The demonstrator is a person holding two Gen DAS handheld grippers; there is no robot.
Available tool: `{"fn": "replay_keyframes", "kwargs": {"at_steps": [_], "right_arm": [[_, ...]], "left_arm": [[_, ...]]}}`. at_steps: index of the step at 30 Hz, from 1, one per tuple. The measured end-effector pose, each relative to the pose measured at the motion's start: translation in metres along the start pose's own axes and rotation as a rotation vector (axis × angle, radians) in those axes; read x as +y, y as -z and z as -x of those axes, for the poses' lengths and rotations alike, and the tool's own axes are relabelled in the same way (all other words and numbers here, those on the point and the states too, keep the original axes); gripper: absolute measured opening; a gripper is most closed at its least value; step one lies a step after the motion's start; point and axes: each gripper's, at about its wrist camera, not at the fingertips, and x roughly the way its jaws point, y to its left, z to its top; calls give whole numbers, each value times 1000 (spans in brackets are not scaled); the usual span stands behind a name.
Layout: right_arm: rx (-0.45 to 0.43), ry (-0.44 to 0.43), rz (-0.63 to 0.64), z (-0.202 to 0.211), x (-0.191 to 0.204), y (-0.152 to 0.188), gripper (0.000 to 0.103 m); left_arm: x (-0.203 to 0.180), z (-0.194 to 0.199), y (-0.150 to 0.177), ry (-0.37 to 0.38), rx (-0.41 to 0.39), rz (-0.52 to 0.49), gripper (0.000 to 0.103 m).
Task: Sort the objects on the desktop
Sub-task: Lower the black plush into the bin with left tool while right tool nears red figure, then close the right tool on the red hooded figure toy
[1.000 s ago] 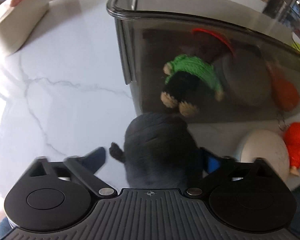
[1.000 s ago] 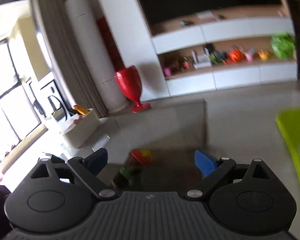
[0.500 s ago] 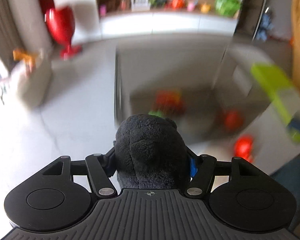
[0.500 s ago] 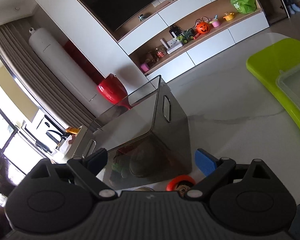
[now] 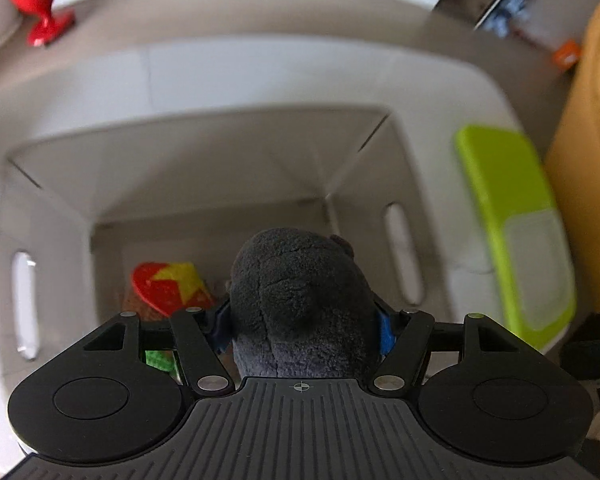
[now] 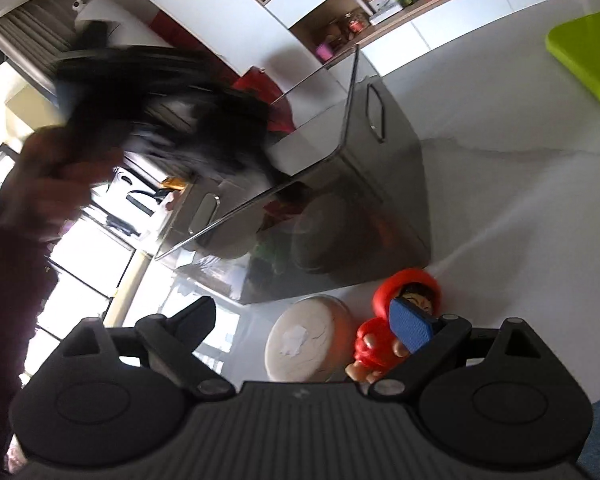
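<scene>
Grey plush toy (image 5: 304,300) sat clamped in the left tongs (image 5: 302,326) above the bin (image 5: 204,152) (smoky, see-through); right tongs (image 6: 314,322) gaped empty beside it.

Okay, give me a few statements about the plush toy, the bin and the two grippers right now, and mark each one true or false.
1. The left gripper is shut on the dark grey plush toy. True.
2. The plush toy already lies on the floor of the clear storage bin. False: it hangs above the open bin, gripped.
3. The right gripper holds the red hooded doll. False: it is open; the doll lies on the table.
4. A round white container lies beside the doll, outside the bin. True.
</scene>
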Motion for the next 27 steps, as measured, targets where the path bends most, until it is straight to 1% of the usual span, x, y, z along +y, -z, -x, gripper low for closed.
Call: {"fn": "replay_keyframes", "kwargs": {"at_steps": [3,7,9,11,13,15,19,20,21,23,25,26,27], "right_arm": [[-2,-20,-10,-1,-6,-2,95],[-17,-10,-15,-3,-13,-5,95],[-19,-8,-18,-2,-15,-4,95],[-16,-2,-19,-1,-16,-4,95],[-14,11,-18,-2,-17,-3,95],[-11,20,-21,-3,-17,-3,95],[2,27,-10,-3,-13,-1,95],[5,31,-1,-3,-11,-1,95],[6,35,8,-4,-9,-1,95],[3,43,18,-6,-6,-1,95],[-1,49,22,-6,-3,-1,95],[-3,63,22,-7,-3,-1,95],[-5,86,25,-7,-1,-2,95]], "left_arm": [[0,-30,-7,-44,84,23,70],[2,-63,-9,-119,170,49,71],[13,-67,0,-155,213,45,73],[17,-72,2,-175,245,47,76],[21,-76,4,-207,256,48,79],[28,-78,2,-210,264,52,82],[44,-72,4,-327,253,47,82],[52,-70,4,-307,260,66,87],[60,-68,3,-287,268,86,95],[69,-53,0,-199,257,116,95],[74,-28,1,-99,205,132,95],[75,-10,-9,-55,169,131,96],[74,8,-6,-9,121,121,97]]}}
